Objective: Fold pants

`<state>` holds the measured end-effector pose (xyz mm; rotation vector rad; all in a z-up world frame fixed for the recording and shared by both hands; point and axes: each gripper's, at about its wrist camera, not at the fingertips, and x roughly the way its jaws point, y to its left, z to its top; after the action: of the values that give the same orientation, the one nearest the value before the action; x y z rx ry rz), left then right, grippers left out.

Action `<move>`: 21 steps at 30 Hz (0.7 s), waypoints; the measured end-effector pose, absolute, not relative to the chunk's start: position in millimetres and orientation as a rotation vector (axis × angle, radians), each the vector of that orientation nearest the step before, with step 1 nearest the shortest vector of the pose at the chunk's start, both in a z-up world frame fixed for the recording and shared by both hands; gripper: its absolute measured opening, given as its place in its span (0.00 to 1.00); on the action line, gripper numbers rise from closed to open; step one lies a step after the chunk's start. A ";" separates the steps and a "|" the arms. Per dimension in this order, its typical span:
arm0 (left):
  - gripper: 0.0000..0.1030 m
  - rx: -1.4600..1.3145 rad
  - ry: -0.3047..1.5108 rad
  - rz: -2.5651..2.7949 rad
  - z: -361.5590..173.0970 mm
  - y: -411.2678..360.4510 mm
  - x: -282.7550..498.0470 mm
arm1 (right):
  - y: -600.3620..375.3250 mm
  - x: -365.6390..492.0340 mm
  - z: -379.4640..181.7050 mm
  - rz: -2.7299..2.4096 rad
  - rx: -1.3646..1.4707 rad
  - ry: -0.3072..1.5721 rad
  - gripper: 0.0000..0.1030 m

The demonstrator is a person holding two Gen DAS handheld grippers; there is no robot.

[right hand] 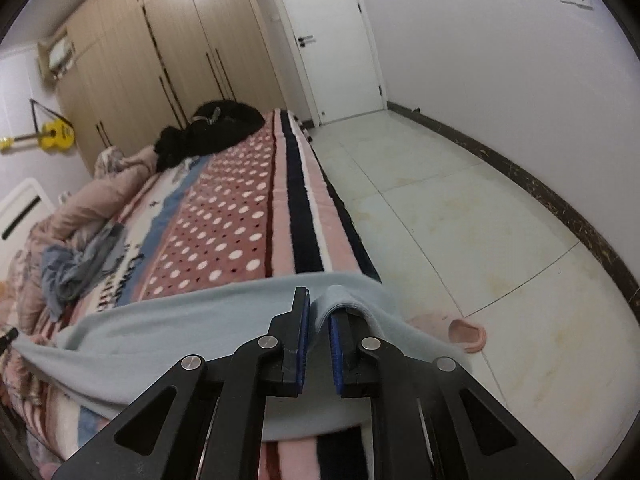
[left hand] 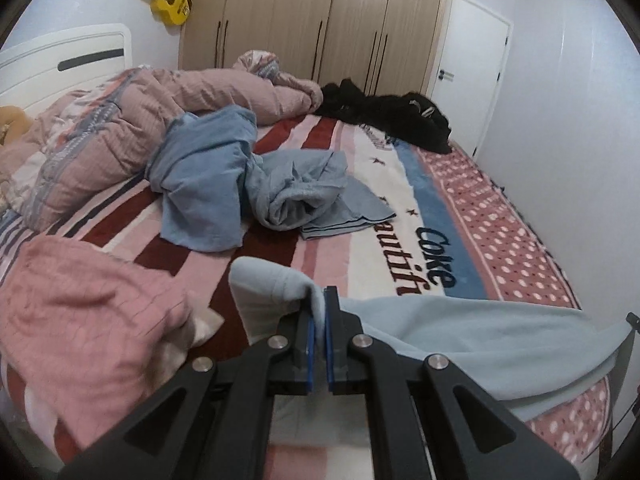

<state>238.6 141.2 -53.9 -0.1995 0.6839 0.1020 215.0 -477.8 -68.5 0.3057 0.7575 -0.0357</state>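
Two edges of the light blue pants (left hand: 480,332) are pinched above the bed (left hand: 500,216). One is clamped by the left gripper (left hand: 319,312), the other by the right gripper (right hand: 318,312).

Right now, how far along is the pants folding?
Early. Done: both ends of the light blue pants are gripped, left tool and right tool each pinching fabric, with the cloth stretched between them over the bed edge. No fold is visible yet. Left: lay them flat and fold. A crumpled blue pile lies behind.

Yellow guitar (left hand: 170,0) on wall; black clothes (left hand: 384,114) on striped blanket (left hand: 400,184).
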 end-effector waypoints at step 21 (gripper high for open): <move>0.04 -0.184 0.818 0.103 -105.7 144.2 339.8 | -475.4 316.1 -129.6 -0.106 0.241 0.908 0.04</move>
<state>339.8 144.2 -105.7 -0.1839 0.8178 0.1034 316.1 -475.4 -129.6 0.2413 0.9080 -0.1060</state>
